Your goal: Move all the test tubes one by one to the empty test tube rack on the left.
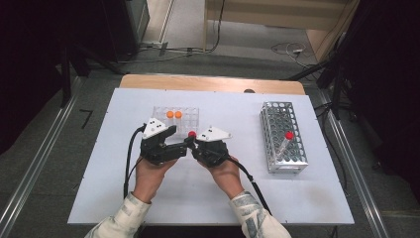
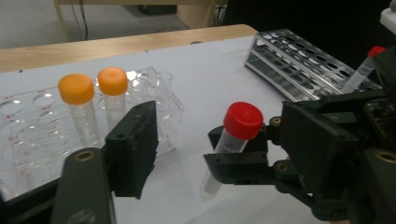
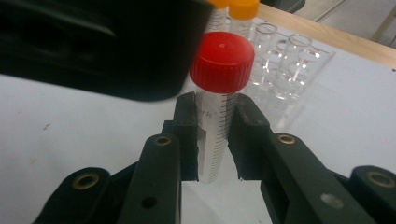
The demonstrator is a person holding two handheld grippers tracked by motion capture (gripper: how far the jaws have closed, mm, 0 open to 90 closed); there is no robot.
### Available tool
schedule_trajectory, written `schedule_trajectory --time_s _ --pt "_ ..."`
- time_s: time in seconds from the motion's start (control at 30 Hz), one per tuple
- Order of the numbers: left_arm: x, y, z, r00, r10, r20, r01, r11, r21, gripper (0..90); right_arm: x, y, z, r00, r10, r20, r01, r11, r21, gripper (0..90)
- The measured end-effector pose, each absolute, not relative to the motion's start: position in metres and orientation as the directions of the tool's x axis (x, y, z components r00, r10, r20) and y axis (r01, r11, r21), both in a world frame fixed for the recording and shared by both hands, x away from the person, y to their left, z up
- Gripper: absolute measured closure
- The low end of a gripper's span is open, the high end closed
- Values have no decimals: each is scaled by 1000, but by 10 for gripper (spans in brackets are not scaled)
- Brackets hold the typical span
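Forearms enter nearest. Right gripper [image 3: 215, 140] clamps a red-capped tube [image 3: 219, 93] upright, just beside the clear rack [image 1: 190, 115]. Left gripper [image 2: 187, 140] stands released beside it. Two orange-capped tubes [image 2: 91, 88] already stand in the clear rack; one red-capped tube remains in the metal rack [image 1: 282, 136].

Only unreadable graduation marks and scribbles show on the red-capped tube [image 3: 219, 135].

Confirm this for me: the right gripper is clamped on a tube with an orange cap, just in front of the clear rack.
Not quite: the cap is red, not orange, as the right gripper view shows. The right gripper is clamped on that tube, just in front of the clear rack.
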State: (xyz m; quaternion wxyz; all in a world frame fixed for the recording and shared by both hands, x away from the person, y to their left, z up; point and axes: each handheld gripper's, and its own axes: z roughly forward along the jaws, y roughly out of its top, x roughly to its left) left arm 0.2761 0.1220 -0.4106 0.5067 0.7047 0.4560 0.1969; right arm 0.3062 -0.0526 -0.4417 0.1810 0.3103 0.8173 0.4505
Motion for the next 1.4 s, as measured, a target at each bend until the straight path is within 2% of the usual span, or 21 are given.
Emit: schedule_trajectory --time_s 0.2,0.33,0.67,1.0,1.2,1.4 --pt "276 117 -413 541 827 -153 432 -118 894 469 302 -46 -440 -758 652 -6 337 400 853 713" --pt "276 116 -414 537 833 -134 430 -133 893 510 299 -43 -439 -768 640 -11 328 408 852 714" --pt "276 120 -416 531 832 -160 434 -106 894 688 297 -38 -442 -776 631 -10 329 417 847 713" --pt "275 122 -415 528 832 -169 432 -92 897 702 296 -38 -440 -775 632 -11 325 414 850 707" --pt "275 127 -412 516 837 -181 429 -70 900 703 297 -44 -438 -785 620 5 340 424 839 456" --pt "277 135 -409 498 842 -206 442 -42 896 703 294 -69 -434 -773 634 12 355 416 838 370"
